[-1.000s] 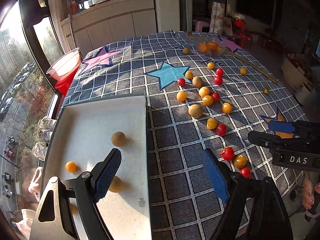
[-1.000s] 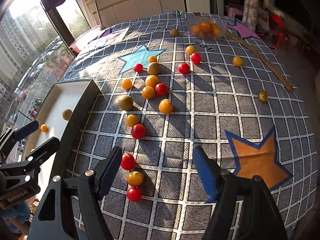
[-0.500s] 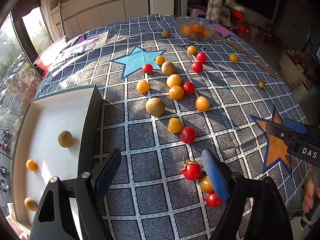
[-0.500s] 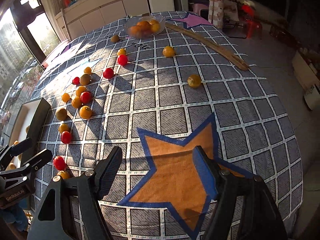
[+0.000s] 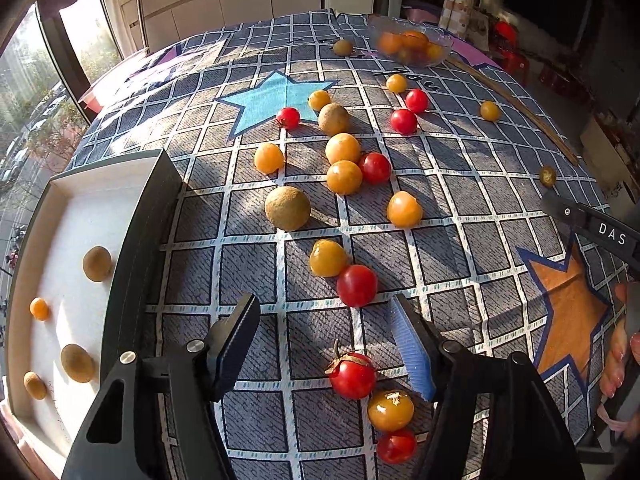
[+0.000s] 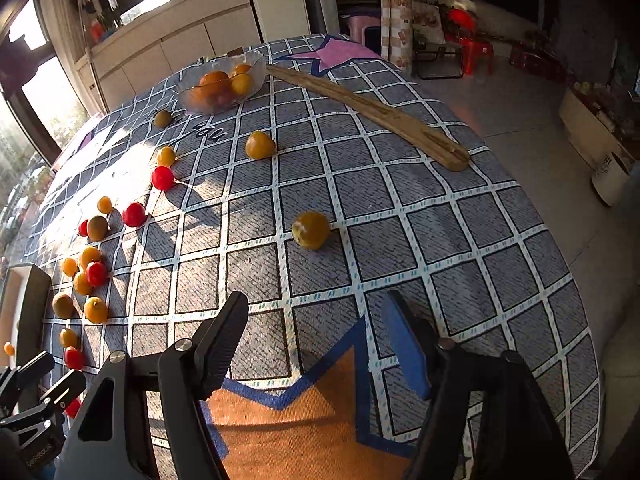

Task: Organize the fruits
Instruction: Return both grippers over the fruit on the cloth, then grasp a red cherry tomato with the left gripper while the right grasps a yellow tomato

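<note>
Several red tomatoes, orange fruits and brown round fruits lie scattered on the checked tablecloth. My left gripper [image 5: 324, 344] is open and empty, low over the cloth. A red tomato with a stem [image 5: 352, 375] lies between its fingers, near the blue right pad [image 5: 412, 352]. An orange fruit [image 5: 390, 409] and another red tomato [image 5: 396, 445] lie just behind it. My right gripper [image 6: 316, 344] is open and empty above the orange star [image 6: 304, 420]. A lone orange fruit [image 6: 310, 229] lies ahead of it.
A white tray [image 5: 60, 216] at the left holds several small brown and orange fruits. A glass bowl [image 6: 222, 82] of oranges stands at the far end. A long wooden stick [image 6: 372, 112] lies on the right. The table edge drops off right.
My left gripper has swung right from over the tray to the tomatoes on the cloth. My right gripper has turned right, from the fruit cluster to the orange star.
</note>
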Available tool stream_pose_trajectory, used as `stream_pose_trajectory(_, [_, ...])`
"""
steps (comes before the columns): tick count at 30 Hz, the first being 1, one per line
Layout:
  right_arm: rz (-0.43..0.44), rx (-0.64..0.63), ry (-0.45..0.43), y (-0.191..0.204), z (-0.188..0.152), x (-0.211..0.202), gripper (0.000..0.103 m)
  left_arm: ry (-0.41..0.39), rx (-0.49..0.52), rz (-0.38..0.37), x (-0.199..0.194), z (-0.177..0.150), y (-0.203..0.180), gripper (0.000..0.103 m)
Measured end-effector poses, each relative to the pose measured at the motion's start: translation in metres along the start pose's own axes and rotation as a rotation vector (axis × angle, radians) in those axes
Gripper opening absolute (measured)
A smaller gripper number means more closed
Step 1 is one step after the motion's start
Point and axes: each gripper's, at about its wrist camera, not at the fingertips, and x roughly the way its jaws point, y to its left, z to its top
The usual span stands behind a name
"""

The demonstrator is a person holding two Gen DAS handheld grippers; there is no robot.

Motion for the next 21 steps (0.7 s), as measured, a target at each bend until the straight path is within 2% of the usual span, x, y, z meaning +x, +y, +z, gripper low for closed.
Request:
stream_pose_trajectory(3, [-0.015,-0.016,-0.01,0.004,0.01,0.007,0.071,0.0,-0.001,0.005,0.003,-0.001,-0.004,0.068])
stream_pose_trajectory(8, [-0.043,-0.039,-0.027,0.012,0.022,0.017,0.065,-0.003,-0.005,-0.001,0.003,0.002,-0.009,0.057])
stream_pose_trajectory(11, [-0.061,-0.066,-0.038,0.018,0.025,0.02,0.053,-0.008,-0.012,-0.009,0.002,0.004,-0.01,0.048])
stream_pose_trajectory(13, [-0.059,-0.068,-0.045,0.019,0.027,0.021,0.036,-0.016,-0.009,-0.01,0.002,0.004,-0.011,0.036])
stream_pose_trajectory(15, [-0.052,-0.059,-0.045,0.017,0.03,0.022,0.023,-0.021,0.001,-0.014,0.002,0.005,-0.012,0.031])
stream_pose_trajectory(18, [-0.02,-0.049,-0.042,0.015,0.029,0.02,0.023,-0.03,0.009,-0.034,0.0,0.003,-0.01,0.021])
stream_pose_trajectory(21, [0.035,-0.035,-0.031,0.012,0.024,0.015,0.023,-0.033,0.008,-0.066,-0.002,0.0,-0.007,0.021])
